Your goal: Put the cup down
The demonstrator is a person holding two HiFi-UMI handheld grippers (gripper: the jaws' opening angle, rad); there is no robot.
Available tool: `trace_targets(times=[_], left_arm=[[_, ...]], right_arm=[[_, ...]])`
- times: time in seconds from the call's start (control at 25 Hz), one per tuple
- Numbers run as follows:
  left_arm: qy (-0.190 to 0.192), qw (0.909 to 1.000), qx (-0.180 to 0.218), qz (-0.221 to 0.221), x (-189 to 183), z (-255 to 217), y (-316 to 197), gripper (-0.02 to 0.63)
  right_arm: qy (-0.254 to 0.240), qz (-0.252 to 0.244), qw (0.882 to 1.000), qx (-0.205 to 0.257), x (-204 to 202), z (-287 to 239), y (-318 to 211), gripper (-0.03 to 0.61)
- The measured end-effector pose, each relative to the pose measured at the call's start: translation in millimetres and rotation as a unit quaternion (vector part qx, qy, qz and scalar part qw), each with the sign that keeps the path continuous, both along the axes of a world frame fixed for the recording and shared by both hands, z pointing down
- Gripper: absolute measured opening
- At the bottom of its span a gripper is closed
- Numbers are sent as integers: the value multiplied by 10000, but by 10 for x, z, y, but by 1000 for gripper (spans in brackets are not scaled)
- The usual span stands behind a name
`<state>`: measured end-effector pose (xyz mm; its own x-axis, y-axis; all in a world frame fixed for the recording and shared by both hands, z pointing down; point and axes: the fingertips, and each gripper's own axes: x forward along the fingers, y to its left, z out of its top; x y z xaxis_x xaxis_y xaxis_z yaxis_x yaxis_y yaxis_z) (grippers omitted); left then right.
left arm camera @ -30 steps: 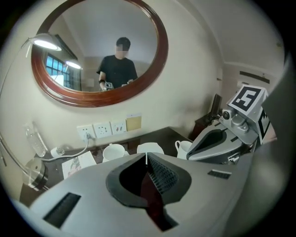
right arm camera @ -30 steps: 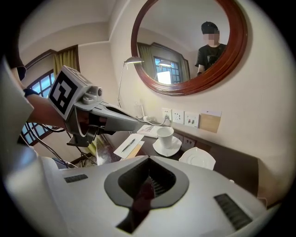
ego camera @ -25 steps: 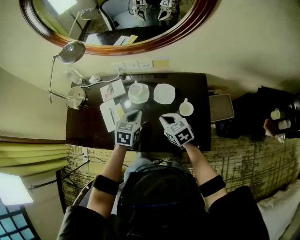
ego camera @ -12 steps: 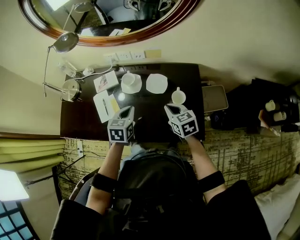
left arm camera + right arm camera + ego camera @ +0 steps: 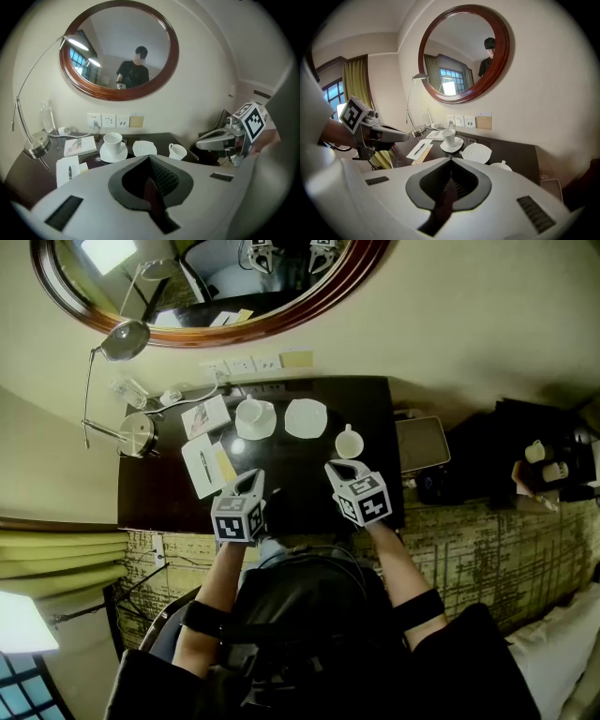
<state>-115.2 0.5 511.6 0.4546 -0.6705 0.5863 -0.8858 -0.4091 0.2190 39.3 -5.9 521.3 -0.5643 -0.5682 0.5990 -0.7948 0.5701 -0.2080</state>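
A white cup (image 5: 349, 442) stands alone on the dark table (image 5: 169, 502), right of an empty white saucer (image 5: 306, 418). Another cup on a saucer (image 5: 250, 413) stands further left. My left gripper (image 5: 253, 476) hovers over the table's near part, shut and empty, short of the cup on its saucer (image 5: 112, 140). My right gripper (image 5: 336, 467) is shut and empty too, just short of the lone cup (image 5: 500, 165). The left gripper view also shows the lone cup (image 5: 177, 151) and the right gripper (image 5: 220, 138). The left gripper (image 5: 389, 135) appears in the right gripper view.
A notepad with a pen (image 5: 203, 465) and a booklet (image 5: 206, 415) lie at the table's left. A desk lamp's base (image 5: 139, 432) stands at the far left corner. Wall sockets (image 5: 242, 364) and an oval mirror (image 5: 309, 310) are behind. A grey tray (image 5: 422, 443) lies right of the table.
Both grippers have drifted slightly apart, and the left one has drawn back from the cup on its saucer toward the table's near edge. Both stay shut and empty.
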Motion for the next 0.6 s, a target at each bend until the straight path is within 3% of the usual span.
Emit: trace_targets(times=[0.2, 0.6], left_arm=[[68, 9999, 147, 47, 28, -10, -9, 1], [-78, 9998, -19, 203, 129, 84, 107, 1]], right_arm=[[-7, 58, 9999, -98, 62, 89, 27, 0], [136, 380, 9992, 15, 368, 253, -18, 38]])
